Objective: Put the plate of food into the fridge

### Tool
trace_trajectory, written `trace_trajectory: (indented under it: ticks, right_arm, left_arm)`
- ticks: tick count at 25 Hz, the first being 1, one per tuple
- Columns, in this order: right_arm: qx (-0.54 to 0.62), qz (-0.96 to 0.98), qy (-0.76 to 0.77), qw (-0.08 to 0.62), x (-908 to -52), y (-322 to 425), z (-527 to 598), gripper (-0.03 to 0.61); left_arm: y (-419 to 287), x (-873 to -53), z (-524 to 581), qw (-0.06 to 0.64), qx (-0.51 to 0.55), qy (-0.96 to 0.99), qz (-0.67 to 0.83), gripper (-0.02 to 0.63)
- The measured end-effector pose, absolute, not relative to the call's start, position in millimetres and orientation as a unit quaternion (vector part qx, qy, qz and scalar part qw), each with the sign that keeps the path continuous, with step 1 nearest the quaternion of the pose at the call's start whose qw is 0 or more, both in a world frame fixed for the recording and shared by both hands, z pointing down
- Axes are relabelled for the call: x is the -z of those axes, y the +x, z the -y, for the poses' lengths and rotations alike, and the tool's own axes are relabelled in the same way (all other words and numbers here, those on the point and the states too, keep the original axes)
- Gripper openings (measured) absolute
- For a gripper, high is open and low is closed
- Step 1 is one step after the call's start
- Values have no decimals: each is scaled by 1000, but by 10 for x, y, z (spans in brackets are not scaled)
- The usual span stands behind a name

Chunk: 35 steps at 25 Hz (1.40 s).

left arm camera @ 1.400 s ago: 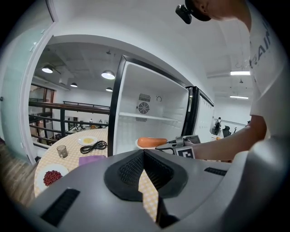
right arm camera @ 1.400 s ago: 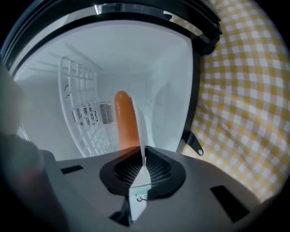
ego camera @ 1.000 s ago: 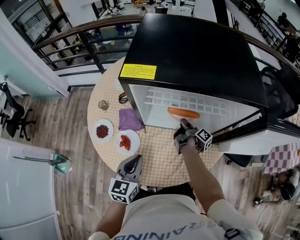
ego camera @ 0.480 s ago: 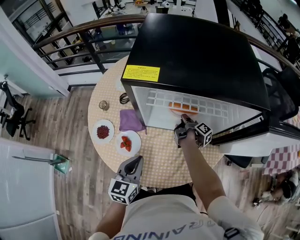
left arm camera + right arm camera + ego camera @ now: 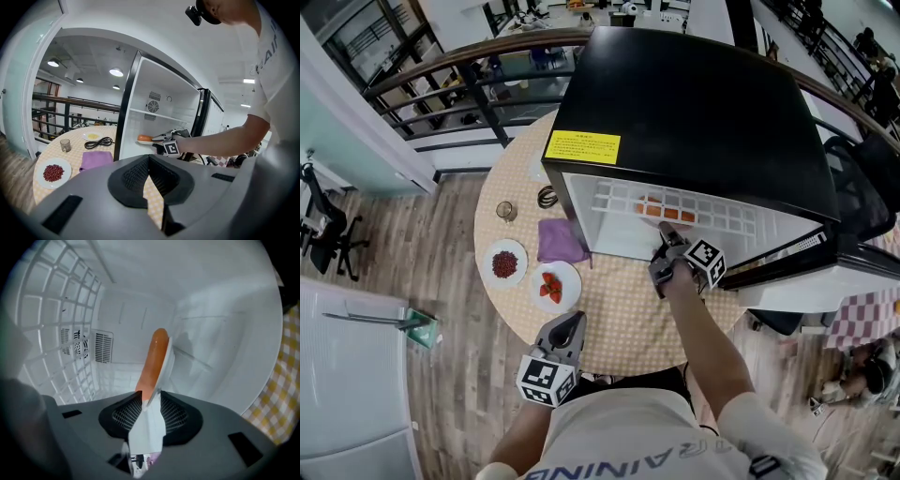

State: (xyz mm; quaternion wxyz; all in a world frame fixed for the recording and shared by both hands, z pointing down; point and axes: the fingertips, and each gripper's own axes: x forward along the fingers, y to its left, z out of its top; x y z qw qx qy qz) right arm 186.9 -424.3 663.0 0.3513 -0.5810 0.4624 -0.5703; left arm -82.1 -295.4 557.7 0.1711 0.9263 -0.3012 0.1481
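**Item 1.** Plate (image 5: 167,363) with sausage (image 5: 155,357). It is inside the fridge (image 5: 694,112), in the lower compartment under the wire shelf (image 5: 717,214). It seems set on the fridge floor, though the contact is not plain.

**Item 2.** Right gripper (image 5: 149,398). It reaches into the opening and takes the plate by its near rim, which keeps the food clear of the jaws. The jaws have just been opening and stand moderately apart with the rim between them. The pads apparently no longer pinch, which I read as a release.

**Item 3.** Left gripper (image 5: 149,161). It is held low at the near edge of the bench (image 5: 619,319), jaws together on nothing, out of the way.

**Item 4.** Other things on the bench, left of the fridge: strawberry plate (image 5: 553,284), plate of red berries (image 5: 505,263), purple cloth (image 5: 560,239), glass (image 5: 505,210), coiled cable (image 5: 547,197). All lie well apart from the right arm.

**Obstruction.** The wire shelf sits close above the plate, so pulling out calls for a level, straight draw back.
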Motion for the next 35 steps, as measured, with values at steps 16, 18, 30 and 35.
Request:
trace_trajectory:
  ticks: [16,18,30,35]
  right_arm:
    - [537,-567,-614,115,-6725,1608,4214,221]
    - [534,-572,-617,88,-6772,1584,4195,221]
    - [512,-582,-630,35,-6748,1497,3950,213]
    - [479,-601,-638,48,-6513,1459,3741,40]
  left_arm:
    - [-918,-5757,2914,230,-147,911,308,8]
    - [-913,-5765,2906,230,-148,912,306,8]
    - [-814,-5709,2931,229,-140,916,299,8]
    - [-716,-5613,2958,219,-131,923,290,8]
